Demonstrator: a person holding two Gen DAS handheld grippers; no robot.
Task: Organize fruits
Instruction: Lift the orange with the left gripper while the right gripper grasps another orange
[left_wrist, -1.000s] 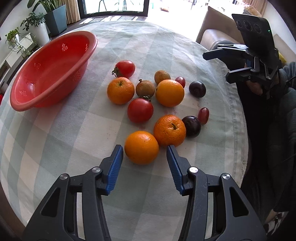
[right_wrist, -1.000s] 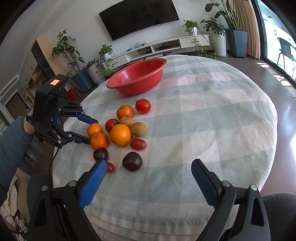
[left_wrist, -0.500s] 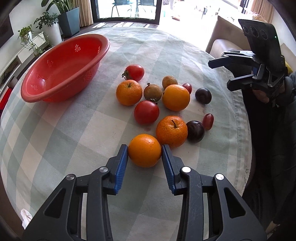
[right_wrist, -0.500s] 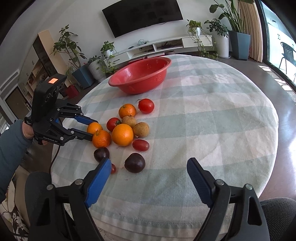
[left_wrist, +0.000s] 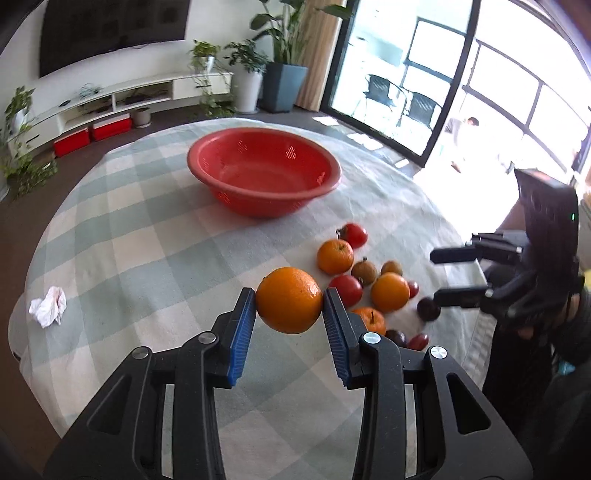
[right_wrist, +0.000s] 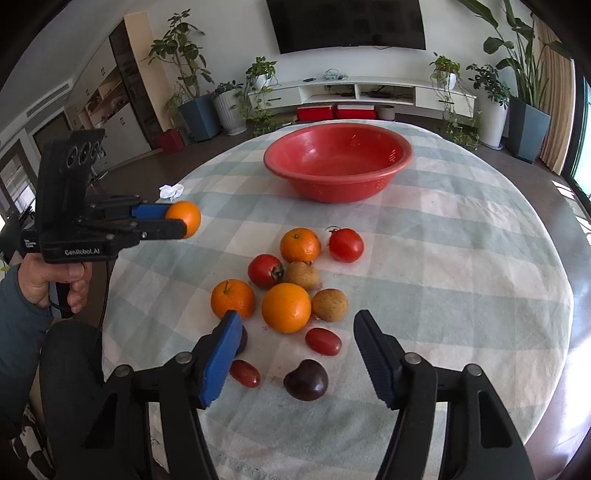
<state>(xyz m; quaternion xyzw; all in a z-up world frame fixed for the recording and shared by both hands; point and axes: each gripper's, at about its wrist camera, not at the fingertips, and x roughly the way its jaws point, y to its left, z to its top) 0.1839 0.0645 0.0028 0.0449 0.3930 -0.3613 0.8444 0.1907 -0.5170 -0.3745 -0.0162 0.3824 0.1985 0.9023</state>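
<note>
Left wrist view: we see the left gripper (left_wrist: 290, 301) clamped on an orange (left_wrist: 289, 300), its two blue pads pressing the fruit from either side. The orange is raised above the checked tablecloth (left_wrist: 147, 258). Beyond it the red bowl (left_wrist: 263, 170) stands on the cloth with nothing visible inside. To the right of the held orange lies the fruit cluster (left_wrist: 369, 284): oranges, red tomatoes, small brown fruits and dark plums, all resting on the cloth. A crumpled white tissue (left_wrist: 48, 306) lies near the left edge of the table. At the far right we see the right gripper (left_wrist: 439, 275) with its black fingers spread apart, positioned over the right side of the cluster.

Right wrist view: we see the right gripper (right_wrist: 295, 326) with its jaws wide apart and nothing between them. It hangs over the near side of the cluster. A dark plum (right_wrist: 306, 380) and two small oblong red tomatoes lie closest to it; a large orange (right_wrist: 286, 307) sits just beyond. The left finger partly covers another dark fruit. At the left, the left gripper (right_wrist: 184, 219) holds the orange (right_wrist: 186, 218) in the air, well apart from the cluster. The red bowl (right_wrist: 338, 160) stands at the far side of the table, the white tissue (right_wrist: 171, 191) to its left.
</note>
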